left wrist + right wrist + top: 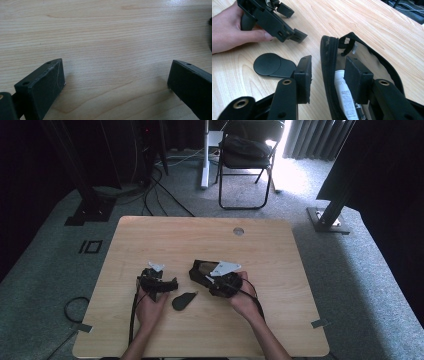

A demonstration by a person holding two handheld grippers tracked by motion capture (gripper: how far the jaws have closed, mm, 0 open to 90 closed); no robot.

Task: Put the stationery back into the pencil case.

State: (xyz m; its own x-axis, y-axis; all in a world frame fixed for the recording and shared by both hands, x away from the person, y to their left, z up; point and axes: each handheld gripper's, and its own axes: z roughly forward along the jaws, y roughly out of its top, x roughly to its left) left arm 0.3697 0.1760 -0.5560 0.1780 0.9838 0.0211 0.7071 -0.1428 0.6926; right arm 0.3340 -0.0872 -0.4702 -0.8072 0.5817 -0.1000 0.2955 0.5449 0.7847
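Note:
A black zip pouch [327, 53] lies open on the wooden table [200, 235], just right of centre [199, 270]. A white tube [342, 87] lies inside it. My right gripper [329, 77] is open and straddles the pouch's near wall, one jaw outside and one inside; the high view has it [206, 277] under a grey plate. A flat black oval piece [270, 65] lies on the wood beside the pouch [184, 301]. My left gripper [115, 85] is open over bare wood with nothing between its jaws, left of the oval piece [167, 280].
A folding chair [247, 150] with a dark bag stands on the carpet beyond the table. Cables [155, 195] and black stand bases [90, 212] lie at the far left, another base [327, 220] at the right. A round grommet [238, 231] sits near the far edge.

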